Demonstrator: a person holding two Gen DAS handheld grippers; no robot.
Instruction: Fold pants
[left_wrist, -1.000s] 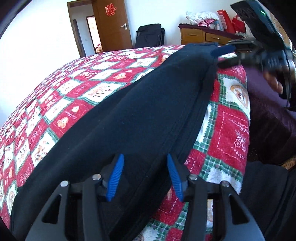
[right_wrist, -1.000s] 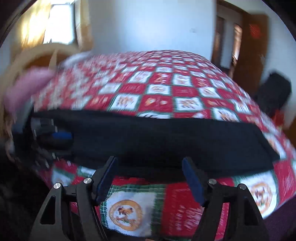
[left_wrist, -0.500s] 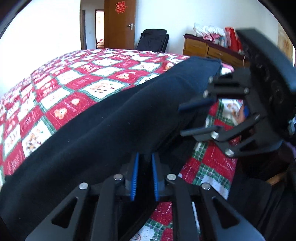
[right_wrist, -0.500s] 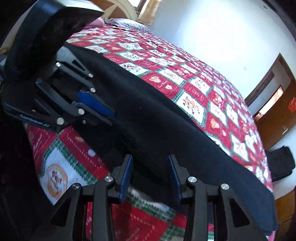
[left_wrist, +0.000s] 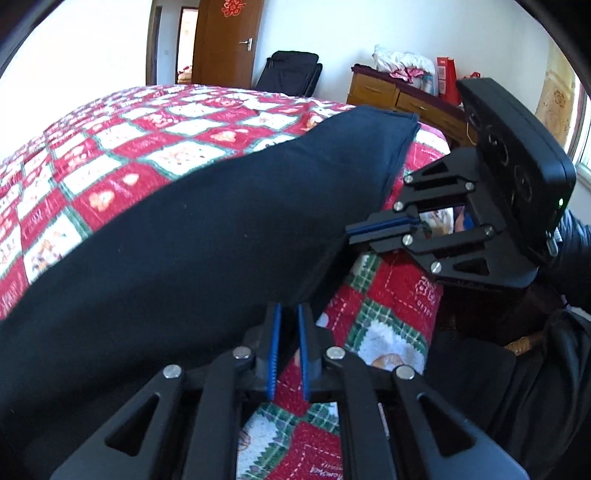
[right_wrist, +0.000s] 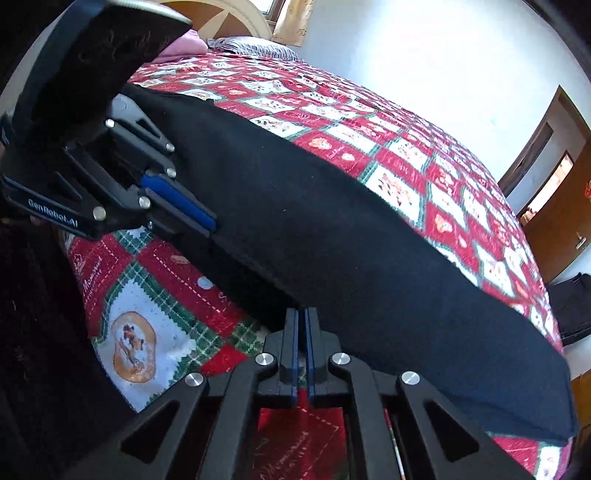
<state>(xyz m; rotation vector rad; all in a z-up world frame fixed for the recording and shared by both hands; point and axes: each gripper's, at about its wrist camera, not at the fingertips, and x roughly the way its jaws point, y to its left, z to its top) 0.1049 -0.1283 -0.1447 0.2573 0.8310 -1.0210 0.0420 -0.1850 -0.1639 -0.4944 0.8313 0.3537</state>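
Pants (left_wrist: 207, 236) are lying in a long dark strip along the bed's near edge, soft and limp, likely sagging unless I'm pinching both ends of that hem. I'm holding my left gripper (left_wrist: 287, 314) nearly closed on the near edge of the cloth, having just been closing. My right gripper (right_wrist: 302, 317) is pinching it too, jaws just drawn together. Quilt (left_wrist: 110, 155) is looking grippy; door (left_wrist: 225, 40) and dresser (left_wrist: 391, 96) are standing beyond.

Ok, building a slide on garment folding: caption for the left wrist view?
Both tools, left and right, clamp the near edge of dark pants on a red patchwork quilt.
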